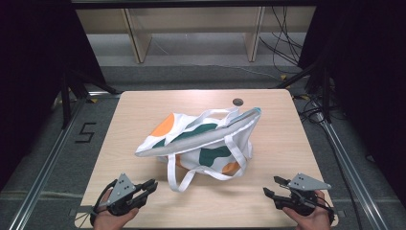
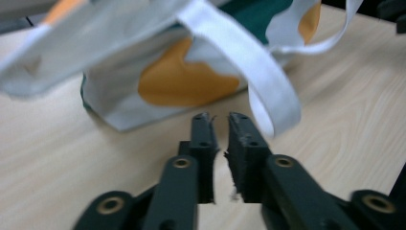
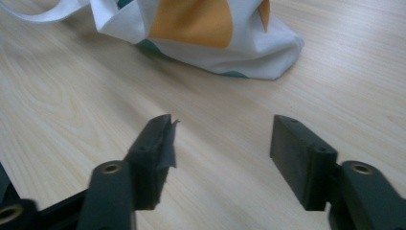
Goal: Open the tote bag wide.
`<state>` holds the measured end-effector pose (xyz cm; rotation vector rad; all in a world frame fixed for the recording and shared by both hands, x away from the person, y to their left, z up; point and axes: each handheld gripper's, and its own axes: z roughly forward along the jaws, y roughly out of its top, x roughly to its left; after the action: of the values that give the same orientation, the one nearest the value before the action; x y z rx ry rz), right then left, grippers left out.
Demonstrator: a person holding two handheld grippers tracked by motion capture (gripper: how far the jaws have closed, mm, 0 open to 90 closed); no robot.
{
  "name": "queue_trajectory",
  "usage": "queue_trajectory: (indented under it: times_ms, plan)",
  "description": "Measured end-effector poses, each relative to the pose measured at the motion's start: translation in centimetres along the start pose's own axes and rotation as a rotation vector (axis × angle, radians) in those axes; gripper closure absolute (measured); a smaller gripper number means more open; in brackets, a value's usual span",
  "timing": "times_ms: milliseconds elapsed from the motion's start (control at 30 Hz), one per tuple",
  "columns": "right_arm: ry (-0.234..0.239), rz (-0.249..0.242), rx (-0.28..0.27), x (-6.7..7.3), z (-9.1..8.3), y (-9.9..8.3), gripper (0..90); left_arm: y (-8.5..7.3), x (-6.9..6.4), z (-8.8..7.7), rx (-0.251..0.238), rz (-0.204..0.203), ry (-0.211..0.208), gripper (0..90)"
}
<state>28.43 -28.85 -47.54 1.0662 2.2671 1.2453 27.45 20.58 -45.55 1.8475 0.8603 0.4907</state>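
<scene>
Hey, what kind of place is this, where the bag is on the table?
Probably a lab recording rig: a bare wooden table between floor rails, loose cables behind, dark curtains at the sides.

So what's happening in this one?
A person sits at a wooden table with a tool in each hand. A white tote bag with orange and green patches lies crumpled mid-table, a handle loop trailing toward the person. The left tool is shut and empty near that loop; the right tool is open, clear of the bag.
</scene>
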Motion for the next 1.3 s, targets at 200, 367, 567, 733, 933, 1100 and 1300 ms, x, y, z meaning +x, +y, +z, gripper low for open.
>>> queue_trajectory:
  times_ms: [200, 367, 567, 733, 933, 1100, 1300]
  plan:
    - [-0.002, 0.004, 0.026, 0.5, 0.0, 0.8, 52.8, 3.2, 0.8, 1.4, -0.005, -0.014, -0.081, 89.5]
    - [0.013, -0.054, 0.021, 0.4, 0.2, 1.5, 65.7, 6.1, 1.1, 2.8, 0.019, 0.024, -0.104, 89.5]
    - [0.033, -0.089, -0.001, 0.6, 0.7, 3.5, 81.6, 9.8, 1.6, 6.2, 0.089, 0.029, -0.154, 89.5]
    - [0.050, -0.150, -0.003, 0.7, 1.3, 6.4, 90.0, 10.9, 1.6, 7.6, 0.110, 0.039, -0.163, 89.5]
    - [0.070, -0.236, -0.041, 1.7, 2.0, 11.5, 90.0, 11.8, 1.7, 9.6, 0.148, 0.036, -0.160, 89.5]
    - [0.079, -0.302, -0.084, 2.5, 2.0, 16.4, 90.0, 13.2, 2.5, 10.8, 0.173, 0.093, -0.126, 89.5]
    - [0.072, -0.346, -0.055, 2.8, 2.9, 21.3, 90.0, 15.2, 3.3, 12.1, 0.191, 0.078, -0.106, 89.6]
